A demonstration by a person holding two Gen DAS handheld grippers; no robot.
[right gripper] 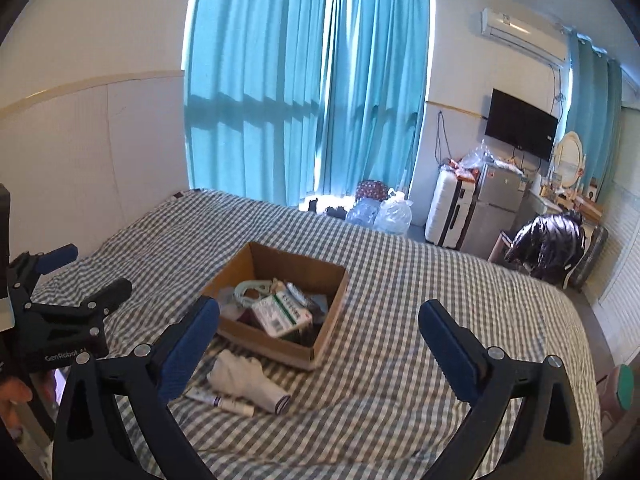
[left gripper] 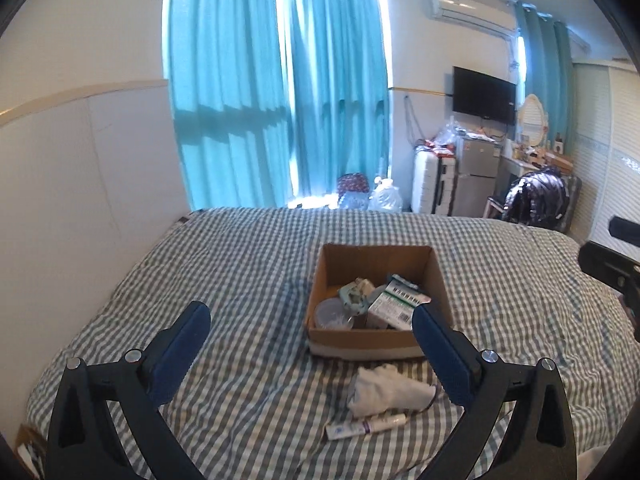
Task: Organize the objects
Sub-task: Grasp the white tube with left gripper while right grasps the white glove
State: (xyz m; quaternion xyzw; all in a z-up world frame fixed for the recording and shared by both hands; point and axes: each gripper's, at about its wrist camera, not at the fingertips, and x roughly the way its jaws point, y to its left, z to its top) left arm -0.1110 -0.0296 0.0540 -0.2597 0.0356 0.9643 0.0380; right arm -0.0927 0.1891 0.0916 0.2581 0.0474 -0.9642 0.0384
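Note:
An open cardboard box [left gripper: 436, 276] sits in the middle of the checked bed and holds a green-and-white packet [left gripper: 394, 308], a clear round lid [left gripper: 332, 314] and other small items. In front of the box lie a crumpled white cloth [left gripper: 384, 392] and a small white tube [left gripper: 364, 426]. My left gripper [left gripper: 311, 312] hangs open above the bed, short of the box, with nothing between its fingers. My right gripper [right gripper: 319, 307] is open too and empty, with the box [right gripper: 332, 320], cloth [right gripper: 248, 376] and tube [right gripper: 220, 400] ahead and to its left. The left gripper [right gripper: 92, 270] shows at that view's left edge.
The bed [left gripper: 240, 264] runs up to a white wall [left gripper: 80, 184] on the left. Beyond its far edge are teal curtains [left gripper: 280, 100], bags on the floor [left gripper: 384, 198], a white suitcase [left gripper: 430, 184], a small fridge [left gripper: 476, 172], a wall TV [left gripper: 484, 94] and a black jacket on a chair [left gripper: 536, 198].

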